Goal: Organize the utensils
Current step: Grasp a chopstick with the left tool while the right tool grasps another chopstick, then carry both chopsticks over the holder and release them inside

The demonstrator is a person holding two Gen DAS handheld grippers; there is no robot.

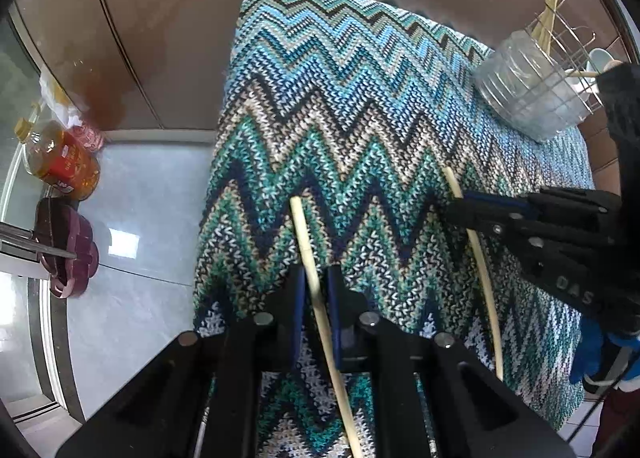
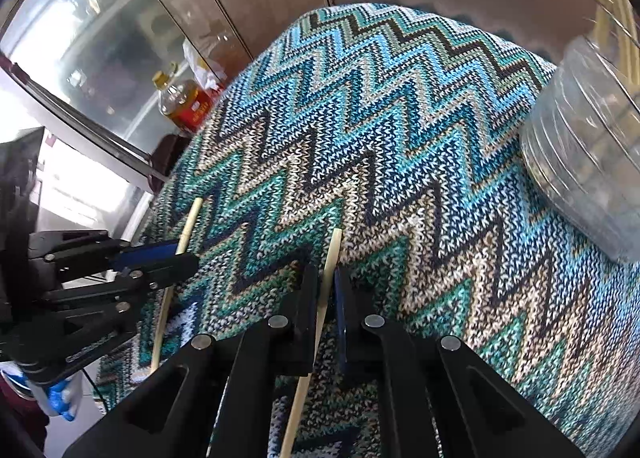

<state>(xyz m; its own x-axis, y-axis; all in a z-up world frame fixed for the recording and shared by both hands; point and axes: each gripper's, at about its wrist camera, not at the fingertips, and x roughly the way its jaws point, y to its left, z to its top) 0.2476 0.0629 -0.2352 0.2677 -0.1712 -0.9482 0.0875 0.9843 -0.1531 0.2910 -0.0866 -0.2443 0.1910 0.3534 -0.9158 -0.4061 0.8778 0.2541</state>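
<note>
Two pale wooden chopsticks lie on a table under a blue-green zigzag knitted cloth (image 1: 360, 117). My left gripper (image 1: 316, 278) is shut on one chopstick (image 1: 302, 230), whose tip sticks out past the blue pads. My right gripper (image 2: 324, 278) is shut on the other chopstick (image 2: 334, 246) in the same way. Each wrist view also shows the other gripper from the side: the right gripper (image 1: 460, 206) clamps its chopstick (image 1: 486, 278), and the left gripper (image 2: 186, 256) clamps its chopstick (image 2: 192, 217). Both chopsticks still rest against the cloth.
A clear ribbed plastic container (image 1: 528, 93) stands at the far right of the cloth, with a wire rack (image 1: 560, 41) holding several chopsticks behind it. Off the table's left side are an oil bottle (image 1: 60, 157) and a purple stool-like object (image 1: 68, 250) on the pale floor.
</note>
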